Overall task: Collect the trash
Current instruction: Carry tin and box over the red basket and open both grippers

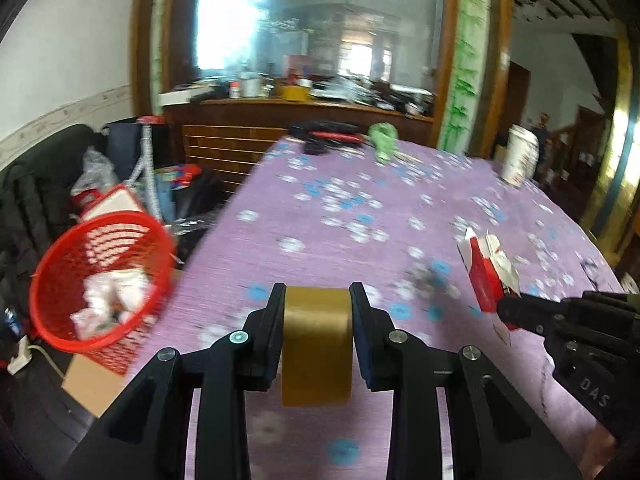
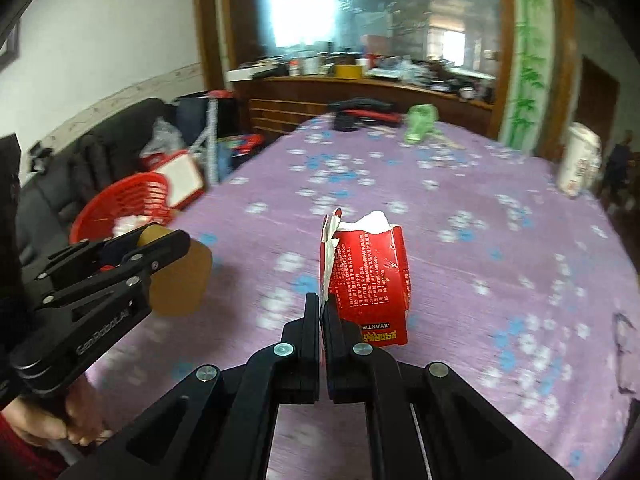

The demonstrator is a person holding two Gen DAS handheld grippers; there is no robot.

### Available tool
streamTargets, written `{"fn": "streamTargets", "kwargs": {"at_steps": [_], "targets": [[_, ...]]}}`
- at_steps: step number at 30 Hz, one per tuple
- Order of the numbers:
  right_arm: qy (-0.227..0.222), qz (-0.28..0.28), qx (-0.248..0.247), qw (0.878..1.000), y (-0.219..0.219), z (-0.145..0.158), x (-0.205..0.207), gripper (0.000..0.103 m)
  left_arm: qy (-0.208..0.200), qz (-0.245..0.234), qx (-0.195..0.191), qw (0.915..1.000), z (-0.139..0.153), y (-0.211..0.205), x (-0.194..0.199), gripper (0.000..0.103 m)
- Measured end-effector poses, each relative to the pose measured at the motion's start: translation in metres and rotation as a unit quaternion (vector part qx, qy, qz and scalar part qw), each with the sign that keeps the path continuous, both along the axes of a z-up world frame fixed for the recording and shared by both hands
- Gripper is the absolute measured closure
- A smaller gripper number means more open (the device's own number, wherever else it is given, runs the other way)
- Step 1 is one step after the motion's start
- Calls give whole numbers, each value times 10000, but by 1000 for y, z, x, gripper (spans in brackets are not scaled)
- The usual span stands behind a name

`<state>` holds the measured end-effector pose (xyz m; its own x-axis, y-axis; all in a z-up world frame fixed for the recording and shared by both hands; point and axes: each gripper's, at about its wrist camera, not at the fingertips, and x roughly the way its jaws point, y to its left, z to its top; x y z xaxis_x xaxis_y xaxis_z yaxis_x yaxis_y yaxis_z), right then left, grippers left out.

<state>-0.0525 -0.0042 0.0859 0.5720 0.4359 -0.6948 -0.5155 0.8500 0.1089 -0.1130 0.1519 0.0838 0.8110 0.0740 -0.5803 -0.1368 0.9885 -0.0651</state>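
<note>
Purple floral tablecloth [image 1: 360,208] beneath left gripper [image 1: 318,300] clamping tan tape roll [image 1: 316,344], right gripper [image 2: 323,308] pinching torn red carton [image 2: 366,276].

Matte black linkage grippers, left gripper [image 1: 316,300] and right gripper [image 2: 323,308], silver screw heads, white lettering; bare hand [image 2: 76,416], red sleeve [image 2: 16,448].

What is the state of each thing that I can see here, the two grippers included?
left gripper: shut on the tape roll.
tape roll: held off the table, on edge.
right gripper: shut on the red carton's torn flap.
red carton: torn open, held up.
red basket: beside the table, partly filled with white trash.
white cup: upright on the table.
green wrapper: crumpled, untouched.
</note>
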Motion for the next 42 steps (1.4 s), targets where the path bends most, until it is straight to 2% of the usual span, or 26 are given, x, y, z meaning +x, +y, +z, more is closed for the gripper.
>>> {"fn": "streamTargets", "kwargs": {"at_steps": [11, 18, 25, 34, 35, 36, 38, 42], "targets": [[191, 1117, 414, 9927, 111, 31, 14, 100, -257, 999, -191, 9945, 25, 118, -17, 73], [354, 1779, 597, 9816, 184, 40, 24, 100, -161, 1449, -316, 9888, 19, 183, -24, 73], [838, 2092, 850, 9705, 243, 24, 46, 100, 81, 1656, -380, 9854, -3, 214, -17, 73], [1315, 2174, 1021, 9618, 279, 3, 70, 97, 177, 1649, -303, 9857, -16, 223, -3, 73], [1366, 2157, 1024, 9614, 282, 0, 73, 93, 180, 1666, -250, 9855, -16, 223, -2, 68], [1406, 2148, 1036, 9609, 282, -1, 74, 92, 180, 1686, -220, 9853, -17, 222, -1, 55], [1449, 2123, 1110, 9600, 279, -3, 77, 91, 120, 1750, -222, 9842, -16, 223, -3, 43], [1397, 2042, 1155, 9620, 270, 1, 80, 86, 107, 1792, -188, 9836, -17, 223, -4, 42]]}}
